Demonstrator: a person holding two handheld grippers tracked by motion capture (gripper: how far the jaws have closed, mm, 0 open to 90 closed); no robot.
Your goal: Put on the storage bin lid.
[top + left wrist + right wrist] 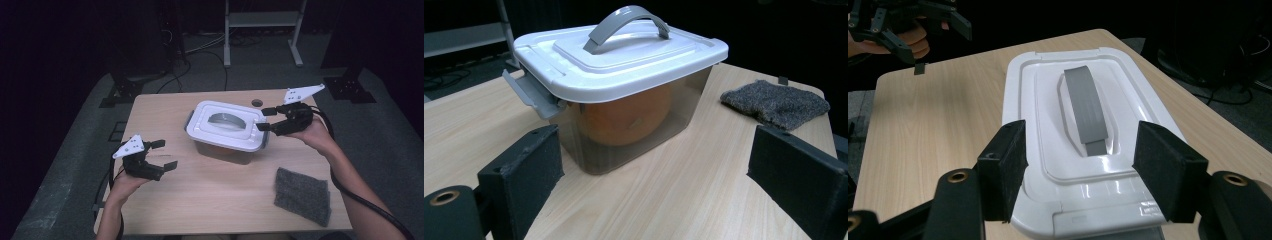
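Though lidded, box (624, 100) reveals orange ball (629, 117)

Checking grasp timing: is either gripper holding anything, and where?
Nothing is held. Right gripper is open over the box lid's end; left gripper is open, apart.

This looks like a lab or recording studio rather than a home: a lone light wooden table (165, 200) stands on grey carpeted flooring (70, 145), ringed by darkness that swallows the walls. At 12 o'clock beyond the table rises a pale metal frame stand (260, 30), with loose black cables (200, 55) trailing over the floor at about 11 o'clock. Black equipment bases (117, 92) sit at 10 o'clock and a matching black footed base (347, 87) at 2 o'clock, like mounts for rigging.
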